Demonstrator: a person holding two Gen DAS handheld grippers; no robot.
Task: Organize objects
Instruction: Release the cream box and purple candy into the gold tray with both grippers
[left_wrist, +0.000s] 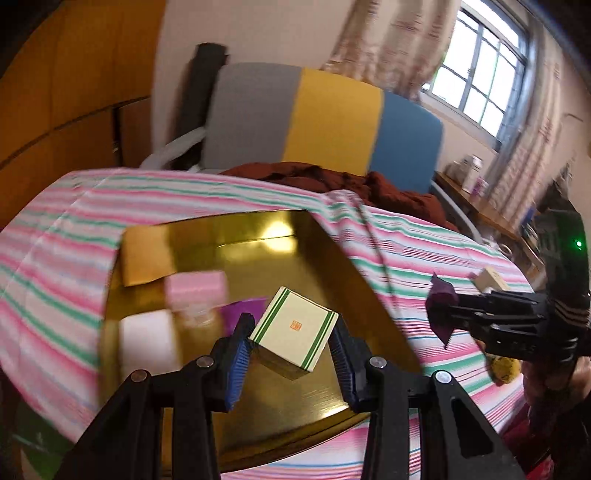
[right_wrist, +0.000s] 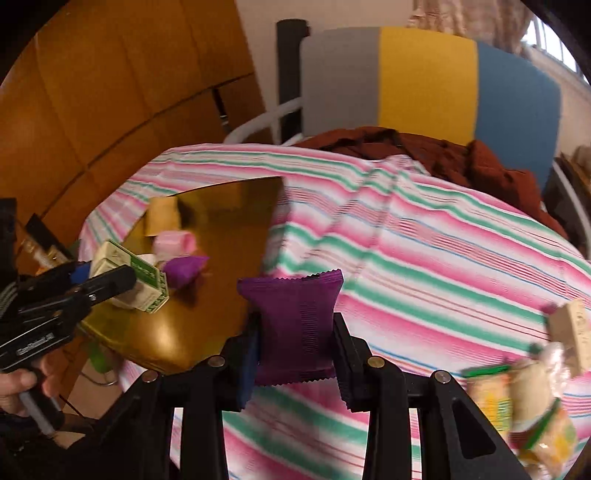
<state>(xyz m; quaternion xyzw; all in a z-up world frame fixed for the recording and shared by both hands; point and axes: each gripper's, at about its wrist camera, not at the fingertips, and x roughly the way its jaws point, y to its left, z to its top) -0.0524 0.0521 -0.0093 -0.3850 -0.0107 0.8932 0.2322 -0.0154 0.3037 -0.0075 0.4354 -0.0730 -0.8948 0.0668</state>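
A cream box with green stripes sits clamped in the left gripper above the gold tray, where a pink packet and a purple packet lie. Beside it, over the striped cloth, the right gripper pinches a purple pouch.

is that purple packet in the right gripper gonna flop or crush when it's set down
Probably soft: the purple packet pinches in where the right gripper clamps it. Its crimped ends suggest thin film, likely light, so it may slump rather than stand.
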